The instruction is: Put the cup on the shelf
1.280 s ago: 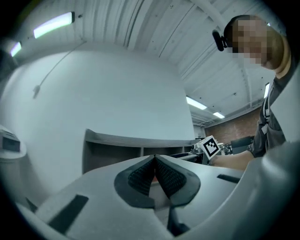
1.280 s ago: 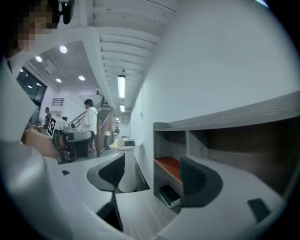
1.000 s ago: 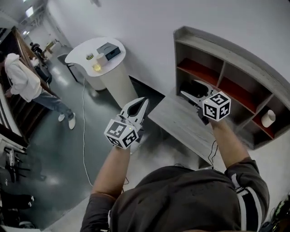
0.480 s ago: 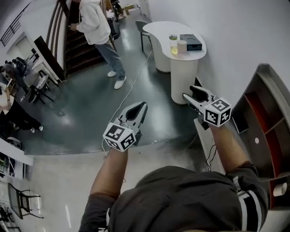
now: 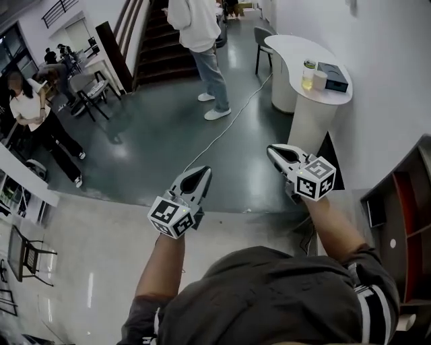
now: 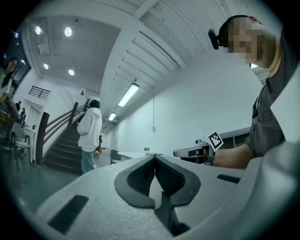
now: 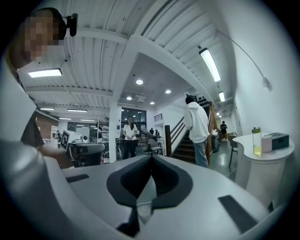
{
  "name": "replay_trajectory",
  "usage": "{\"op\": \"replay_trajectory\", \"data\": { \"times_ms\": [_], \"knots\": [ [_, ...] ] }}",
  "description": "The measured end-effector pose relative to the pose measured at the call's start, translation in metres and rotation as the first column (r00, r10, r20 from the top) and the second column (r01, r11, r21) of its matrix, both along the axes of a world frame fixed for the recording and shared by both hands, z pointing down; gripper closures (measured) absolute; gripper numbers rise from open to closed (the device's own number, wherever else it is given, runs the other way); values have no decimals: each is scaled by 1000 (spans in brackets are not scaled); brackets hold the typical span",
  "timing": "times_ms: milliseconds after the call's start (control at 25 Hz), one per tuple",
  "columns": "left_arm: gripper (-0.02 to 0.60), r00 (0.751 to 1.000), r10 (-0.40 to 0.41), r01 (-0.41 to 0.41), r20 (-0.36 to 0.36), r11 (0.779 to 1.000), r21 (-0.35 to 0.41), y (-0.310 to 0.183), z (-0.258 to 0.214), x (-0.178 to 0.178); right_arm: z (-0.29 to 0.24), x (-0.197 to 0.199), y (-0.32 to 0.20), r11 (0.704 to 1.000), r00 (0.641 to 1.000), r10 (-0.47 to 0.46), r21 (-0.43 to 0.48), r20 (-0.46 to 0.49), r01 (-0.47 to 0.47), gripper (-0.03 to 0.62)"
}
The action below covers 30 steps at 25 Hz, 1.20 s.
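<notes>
A wide grey floor [image 5: 155, 135] was seen in the head view, with dark stairs [image 5: 158, 47] at its far edge. Only a slice of the shelf [image 5: 411, 202] was shown, at the right edge of that view. A white table [image 5: 293, 48] stood by the wall. A person in a white top [image 5: 195, 20] was seen by the stairs.

The left gripper [image 5: 201, 172] and the right gripper [image 5: 274, 151] were held up over the floor, well apart from the shelf. The fingers of both were pressed together, and nothing was held between them.

At the right end of the table, a grey box [image 5: 335, 69], a bottle [image 5: 308, 74] and a small white pot [image 5: 320, 81] were set close together.

A small pale thing that looked like the cup [image 5: 404, 322] was seen low in the shelf, at the bottom right corner of the head view. It was too small for this to be said for sure. If it was the cup, the task looked done, with nothing left to do. If not, the cup had yet to be found and picked up.

The cup was shown only in the head view. The closed fingers were shown best in the two gripper views. The ceiling lights were seen there too, and each gripper was seen from the other one.
</notes>
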State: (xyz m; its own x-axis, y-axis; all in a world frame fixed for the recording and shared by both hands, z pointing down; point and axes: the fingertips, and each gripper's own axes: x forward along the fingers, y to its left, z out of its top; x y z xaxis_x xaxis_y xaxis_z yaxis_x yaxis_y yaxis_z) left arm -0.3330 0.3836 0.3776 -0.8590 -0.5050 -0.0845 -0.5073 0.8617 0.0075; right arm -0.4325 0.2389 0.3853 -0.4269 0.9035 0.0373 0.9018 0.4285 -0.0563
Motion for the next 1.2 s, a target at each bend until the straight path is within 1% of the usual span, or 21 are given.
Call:
{"op": "replay_trajectory", "data": {
  "times_ms": [40,160,400,600,800,1200],
  "knots": [
    [580,1000,-8,9,-4,1000,6,6,2,1,3,2,4,1000,1000,-6,-2,-5,6,603],
    [581,1000,-22,23,-14,999,27,20,5,4,11,8,8,1000,1000,-8,0,-19,8,603],
    [580,1000,-2,4,-26,998,61,26,6,3,12,9,-15,998,998,57,20,-14,-57,603],
    [580,999,37,-35,-31,997,71,10,6,-10,12,2,-39,994,994,109,17,-22,-109,603],
    [580,997,70,-68,-25,995,67,-5,5,-19,14,-3,-51,992,991,128,14,-25,-128,603],
    [580,997,78,-76,-25,995,71,-9,6,-21,15,-5,-52,991,992,127,42,-10,-127,605]
  ]
}}
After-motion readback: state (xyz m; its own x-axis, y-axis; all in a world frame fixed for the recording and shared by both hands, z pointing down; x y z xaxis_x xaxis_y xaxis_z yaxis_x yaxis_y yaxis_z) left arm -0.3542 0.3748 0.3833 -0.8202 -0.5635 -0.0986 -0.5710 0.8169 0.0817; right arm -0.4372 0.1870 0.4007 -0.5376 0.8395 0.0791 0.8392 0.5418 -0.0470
